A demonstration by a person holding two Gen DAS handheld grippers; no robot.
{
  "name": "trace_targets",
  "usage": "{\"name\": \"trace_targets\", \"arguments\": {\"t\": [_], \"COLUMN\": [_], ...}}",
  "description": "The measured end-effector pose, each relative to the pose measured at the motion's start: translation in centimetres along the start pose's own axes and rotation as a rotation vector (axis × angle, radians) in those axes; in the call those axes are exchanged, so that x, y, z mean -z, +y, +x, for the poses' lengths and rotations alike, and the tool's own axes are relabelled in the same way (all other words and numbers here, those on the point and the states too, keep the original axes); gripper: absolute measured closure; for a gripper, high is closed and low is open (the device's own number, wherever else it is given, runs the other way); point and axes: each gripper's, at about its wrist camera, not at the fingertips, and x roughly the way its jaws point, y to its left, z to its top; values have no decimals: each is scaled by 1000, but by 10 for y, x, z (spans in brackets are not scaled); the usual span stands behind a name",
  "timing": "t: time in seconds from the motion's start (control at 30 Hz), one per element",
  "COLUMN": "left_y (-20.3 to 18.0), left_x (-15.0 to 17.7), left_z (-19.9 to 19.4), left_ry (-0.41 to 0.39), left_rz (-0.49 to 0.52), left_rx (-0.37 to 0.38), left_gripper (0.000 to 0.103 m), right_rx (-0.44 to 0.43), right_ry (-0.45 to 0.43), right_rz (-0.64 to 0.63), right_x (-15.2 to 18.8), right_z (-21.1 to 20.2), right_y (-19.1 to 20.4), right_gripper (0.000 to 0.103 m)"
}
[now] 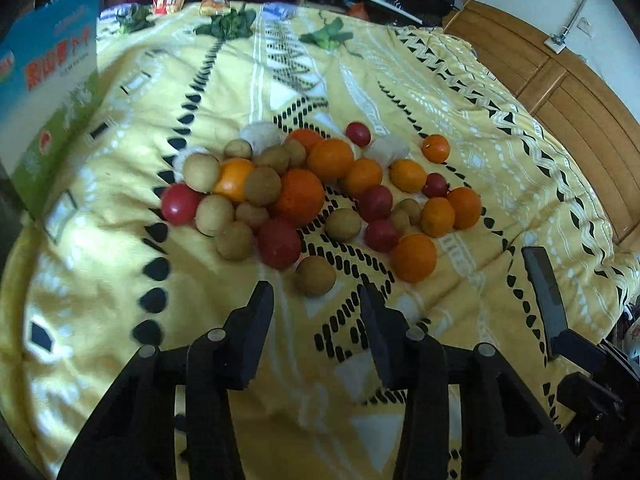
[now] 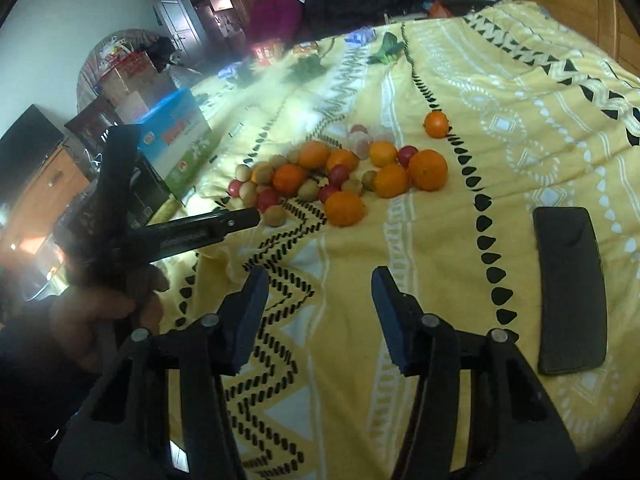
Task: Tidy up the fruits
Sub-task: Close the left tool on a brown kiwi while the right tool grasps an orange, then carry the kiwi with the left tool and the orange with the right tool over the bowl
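The fruits (image 1: pixel 312 196), a mixed pile of oranges, red ones and brown ones, lie touching one another on the soft bedspread (image 1: pixel 500 168) near its middle, with one orange (image 1: pixel 435 148) apart toward the headboard side. The left gripper (image 1: pixel 318 300) hovers just short of the nearest brown fruit (image 1: pixel 315 276) and the right gripper (image 2: pixel 320 280) farther back, both with jaws partly open and nothing between them. Nudging one round fruit could set its neighbours rolling across the yielding cloth, and the two grippers, close together, may well collide.
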Motion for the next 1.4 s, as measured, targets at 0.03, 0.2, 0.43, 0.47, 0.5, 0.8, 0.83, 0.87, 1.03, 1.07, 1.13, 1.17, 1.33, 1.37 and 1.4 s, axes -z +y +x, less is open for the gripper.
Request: {"name": "trace_targets", "arguments": {"t": [0.03, 0.2, 0.43, 0.47, 0.5, 0.8, 0.83, 0.87, 1.03, 1.07, 1.13, 1.17, 1.33, 1.37, 1.4], "left_y": [0, -1, 2, 2, 2, -1, -1, -3, -9, -10, -12, -12, 3, 8, 15], "left_x": [0, -3, -5, -4, -4, -2, -2, -2, -7, -8, -11, -13, -21, -22, -23], "left_z": [7, 24, 25, 21, 19, 10, 9, 8, -14, -21, -40, -51, -115, -129, -144], "left_ry": [8, -5, -23, -32, -36, -45, -43, -45, -85, -100, -140, -163, -284, -307, -332], "left_rz": [-3, -1, 13, 17, 19, 13, 13, 13, 19, 22, 29, 30, 5, -5, -17], "left_rx": [1, -21, -14, -7, 0, 40, 40, 39, 38, 32, 15, 6, -57, -75, -89], "left_gripper": [57, 57, 80, 80, 80, 80, 80, 80, 80, 80, 80, 80, 80, 80, 80], "right_rx": [2, 25, 123, 147, 167, 209, 201, 190, 171, 169, 172, 168, 170, 168, 159], "right_ry": [4, 13, -12, -9, -4, 84, 94, 98, 89, 72, 34, 16, -44, -56, -65], "right_rz": [3, 24, 41, 50, 61, 101, 108, 114, 83, 75, 45, 19, -174, -210, -236], "right_x": [-1, -11, -53, -60, -67, -94, -94, -93, -93, -94, -96, -97, -105, -107, -108], "right_z": [2, 12, 32, 38, 47, 110, 114, 115, 101, 96, 81, 71, 42, 38, 36], "right_y": [-3, -19, -47, -53, -59, -89, -90, -92, -81, -76, -58, -45, 30, 46, 60], "right_gripper": [49, 49, 49, 49, 49, 49, 50, 50, 59, 59, 59, 59, 59, 59, 59]}}
